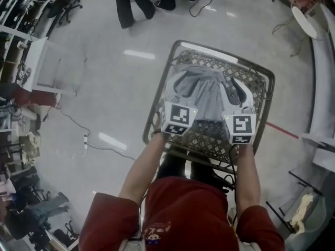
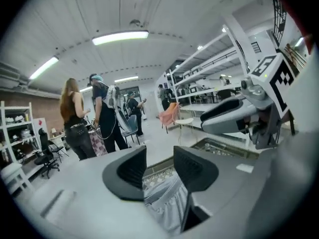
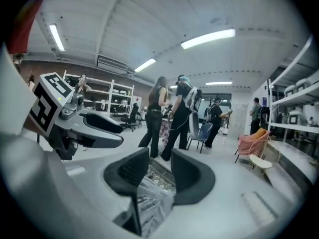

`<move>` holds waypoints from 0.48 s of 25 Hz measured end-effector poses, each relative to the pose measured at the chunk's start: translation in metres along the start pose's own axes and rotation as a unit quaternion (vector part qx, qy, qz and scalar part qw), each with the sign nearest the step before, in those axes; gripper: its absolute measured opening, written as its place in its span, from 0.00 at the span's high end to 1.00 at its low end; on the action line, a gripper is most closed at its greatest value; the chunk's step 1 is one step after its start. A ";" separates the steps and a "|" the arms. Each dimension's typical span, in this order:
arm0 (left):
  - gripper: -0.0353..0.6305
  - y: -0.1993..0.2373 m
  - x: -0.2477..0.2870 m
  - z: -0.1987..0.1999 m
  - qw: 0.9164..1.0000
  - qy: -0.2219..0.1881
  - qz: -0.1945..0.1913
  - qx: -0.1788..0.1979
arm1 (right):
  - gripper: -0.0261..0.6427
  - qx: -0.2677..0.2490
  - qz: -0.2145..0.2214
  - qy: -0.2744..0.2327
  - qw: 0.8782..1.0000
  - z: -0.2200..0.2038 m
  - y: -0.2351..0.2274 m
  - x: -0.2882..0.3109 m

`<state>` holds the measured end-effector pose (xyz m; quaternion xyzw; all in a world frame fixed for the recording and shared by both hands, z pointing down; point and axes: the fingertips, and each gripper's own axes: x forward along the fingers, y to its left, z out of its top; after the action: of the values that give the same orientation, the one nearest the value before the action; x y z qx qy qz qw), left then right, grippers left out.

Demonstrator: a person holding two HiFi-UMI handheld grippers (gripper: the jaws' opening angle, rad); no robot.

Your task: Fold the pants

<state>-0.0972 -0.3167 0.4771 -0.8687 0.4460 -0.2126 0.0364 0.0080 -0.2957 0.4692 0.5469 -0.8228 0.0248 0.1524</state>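
While your left gripper [image 2: 159,164] and right gripper [image 3: 160,169] each clamp an edge of the pants [image 1: 207,95], the cloth hangs spread between them above the wire table [image 1: 157,101].

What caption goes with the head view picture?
Left tongs and right tongs hold grey pants up over a mesh table.

Pants [image 1: 207,95] hang above the cart [image 1: 266,85], strung between the left gripper [image 1: 175,88] at their left edge and the right gripper [image 1: 236,95] at their right. The holder stands at the cart's near end. Beyond the far end stand people [image 1: 131,7]. Shelving [image 1: 21,20] sits far left, and a cable [image 1: 86,140] lies on the floor between it and the cart.
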 end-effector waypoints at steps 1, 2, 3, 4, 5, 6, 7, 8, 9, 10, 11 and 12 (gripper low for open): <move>0.68 -0.002 -0.011 0.011 1.000 -0.017 0.009 -0.013 | 0.75 -0.003 -0.011 -0.019 1.000 0.012 0.000 -0.012; 0.68 -0.004 -0.022 0.020 0.999 -0.032 0.017 -0.027 | 0.75 -0.004 -0.022 -0.038 0.999 0.025 0.000 -0.025; 0.68 -0.007 -0.033 0.029 0.998 -0.045 0.024 -0.041 | 0.75 -0.001 -0.032 -0.057 0.998 0.036 0.001 -0.038; 0.68 -0.011 -0.044 0.036 0.997 -0.056 0.029 -0.055 | 0.75 0.002 -0.042 -0.074 0.996 0.047 0.001 -0.051; 0.68 -0.014 -0.055 0.042 0.995 -0.065 0.032 -0.066 | 0.75 0.004 -0.051 -0.088 0.995 0.057 0.003 -0.063; 0.68 -0.016 -0.065 0.047 0.994 -0.074 0.035 -0.073 | 0.75 0.006 -0.059 -0.099 0.993 0.065 0.005 -0.074; 0.68 -0.018 -0.076 0.050 0.993 -0.081 0.036 -0.079 | 0.75 0.009 -0.068 -0.108 0.992 0.071 0.008 -0.085; 0.68 -0.020 -0.087 0.053 0.992 -0.087 0.037 -0.084 | 0.75 0.011 -0.074 -0.112 0.991 0.075 0.011 -0.094; 0.68 -0.021 -0.097 0.054 0.991 -0.093 0.038 -0.090 | 0.75 0.014 -0.078 -0.112 0.991 0.076 0.014 -0.102; 0.68 -0.022 -0.108 0.055 0.990 -0.098 0.040 -0.097 | 0.75 0.015 -0.080 -0.110 0.991 0.075 0.018 -0.109; 0.68 -0.022 -0.118 0.056 0.988 -0.104 0.041 -0.103 | 0.75 0.016 -0.081 -0.110 0.990 0.075 0.022 -0.115; 0.69 -0.022 -0.128 0.056 0.987 -0.109 0.042 -0.107 | 0.75 0.018 -0.083 -0.111 0.990 0.077 0.027 -0.122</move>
<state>-0.1233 -0.2089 0.3883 -0.8660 0.4957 -0.0664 0.0008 0.0094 -0.1921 0.3654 0.6155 -0.7857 -0.0341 0.0522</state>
